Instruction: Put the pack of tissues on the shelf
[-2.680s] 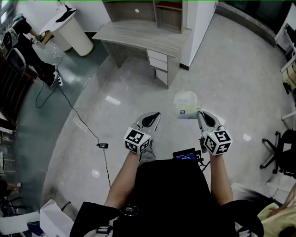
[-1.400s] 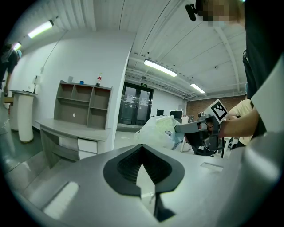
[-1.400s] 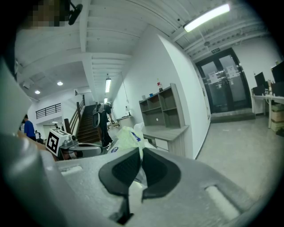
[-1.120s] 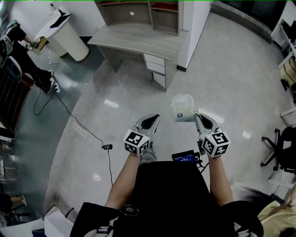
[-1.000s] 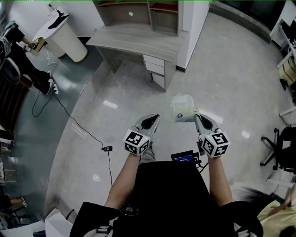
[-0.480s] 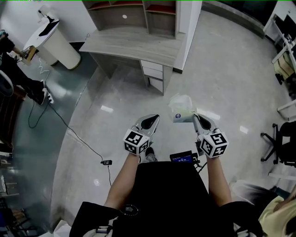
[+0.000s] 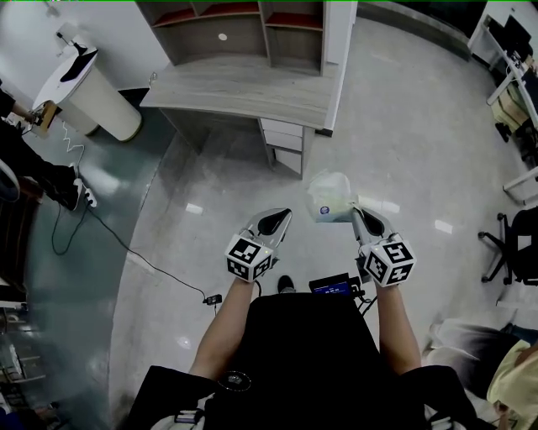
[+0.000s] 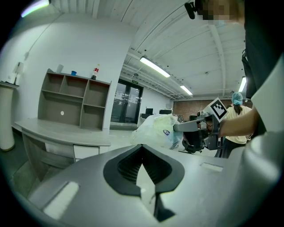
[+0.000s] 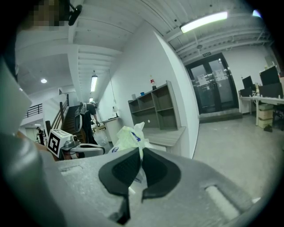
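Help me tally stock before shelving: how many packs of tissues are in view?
1. The pack of tissues hangs clamped in the right hand-held gripper, above the floor short of the desk. Shelf cubbies may hide more.

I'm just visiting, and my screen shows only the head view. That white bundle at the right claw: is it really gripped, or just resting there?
Observer: Gripped. In the right gripper view, the right gripper has its jaws closed on the thin plastic edge of the pack of tissues.
Operator: And the other claw?
Observer: The left gripper view shows the left gripper shut, with nothing between its jaws.
Operator: Anything on top of that shelf?
Observer: Yes. In the left gripper view, a small red-capped bottle and a blue object stand on top of the shelf.
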